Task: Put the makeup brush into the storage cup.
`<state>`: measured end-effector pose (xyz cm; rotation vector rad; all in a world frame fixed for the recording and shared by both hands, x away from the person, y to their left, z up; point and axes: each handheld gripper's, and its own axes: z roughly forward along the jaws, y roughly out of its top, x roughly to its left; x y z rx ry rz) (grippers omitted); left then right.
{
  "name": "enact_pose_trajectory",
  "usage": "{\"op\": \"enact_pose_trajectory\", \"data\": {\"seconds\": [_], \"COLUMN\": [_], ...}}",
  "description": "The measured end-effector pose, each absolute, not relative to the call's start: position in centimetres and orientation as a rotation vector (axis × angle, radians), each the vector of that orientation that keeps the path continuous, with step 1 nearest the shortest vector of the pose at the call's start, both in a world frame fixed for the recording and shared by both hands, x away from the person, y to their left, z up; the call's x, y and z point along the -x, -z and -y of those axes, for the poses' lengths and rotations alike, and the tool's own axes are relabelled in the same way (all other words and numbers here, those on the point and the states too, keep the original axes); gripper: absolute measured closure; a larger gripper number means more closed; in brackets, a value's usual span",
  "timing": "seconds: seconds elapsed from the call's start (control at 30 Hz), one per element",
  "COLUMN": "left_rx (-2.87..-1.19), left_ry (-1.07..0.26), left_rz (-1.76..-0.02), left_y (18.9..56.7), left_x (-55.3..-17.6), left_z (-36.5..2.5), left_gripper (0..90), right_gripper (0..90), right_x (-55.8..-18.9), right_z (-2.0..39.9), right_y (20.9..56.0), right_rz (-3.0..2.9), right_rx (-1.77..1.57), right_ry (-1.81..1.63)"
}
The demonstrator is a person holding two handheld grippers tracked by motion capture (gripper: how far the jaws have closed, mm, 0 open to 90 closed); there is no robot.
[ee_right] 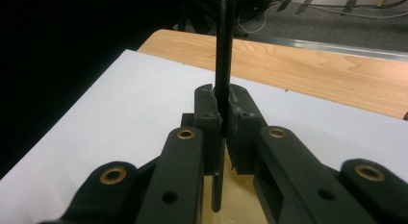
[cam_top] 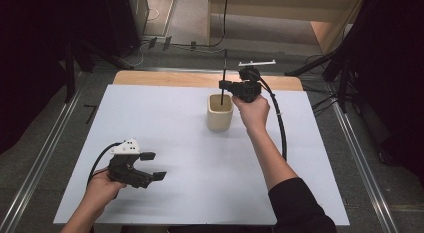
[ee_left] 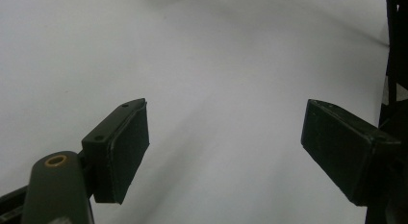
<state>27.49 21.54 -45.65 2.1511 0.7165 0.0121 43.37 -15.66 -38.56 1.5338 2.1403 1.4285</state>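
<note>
Black, thin and stiff, the rod point(ee_right: 223, 65) looks light; right tongs point(ee_right: 224, 116) clamp it mid-shaft above the cream cup point(cam_top: 220, 113). Left tongs point(ee_left: 226, 147) gape empty at seven o'clock on the surface point(cam_top: 190, 158).

Black rod point(ee_right: 222, 65) top cut off

In the high view, light from overhead is falling brightest on the white rectangular sheet covering the table point(cam_top: 200, 158), while the room toward nine and three o'clock is sinking into near black. Soft, faint shadows are lying beside the cream square-sided cup point(cam_top: 220, 113). The picture is looking slightly soft and grainy. In the left gripper view, the white surface is glowing evenly, dimming toward twelve o'clock, and the near black pads point(ee_left: 122, 152) are blurring. In the right gripper view, the thin black rod point(ee_right: 222, 65) is reading sharp, and nine o'clock is dark.
</note>
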Motion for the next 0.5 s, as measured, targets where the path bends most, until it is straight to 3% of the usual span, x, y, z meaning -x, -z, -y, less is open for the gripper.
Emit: {"op": "enact_pose_trajectory", "data": {"seconds": [0.5], "left_rx": [-2.151], "left_ry": [-0.012], "left_rz": [-0.718], "left_y": [45.7], "left_x": [-27.5], "left_z": [-21.5], "left_gripper": [17.2], "right_gripper": [85.7], "right_x": [-42.6], "right_z": [15.3], "right_y": [40.3], "right_rz": [-2.158], "right_rx": [-1.536], "right_ry": [-1.434]}}
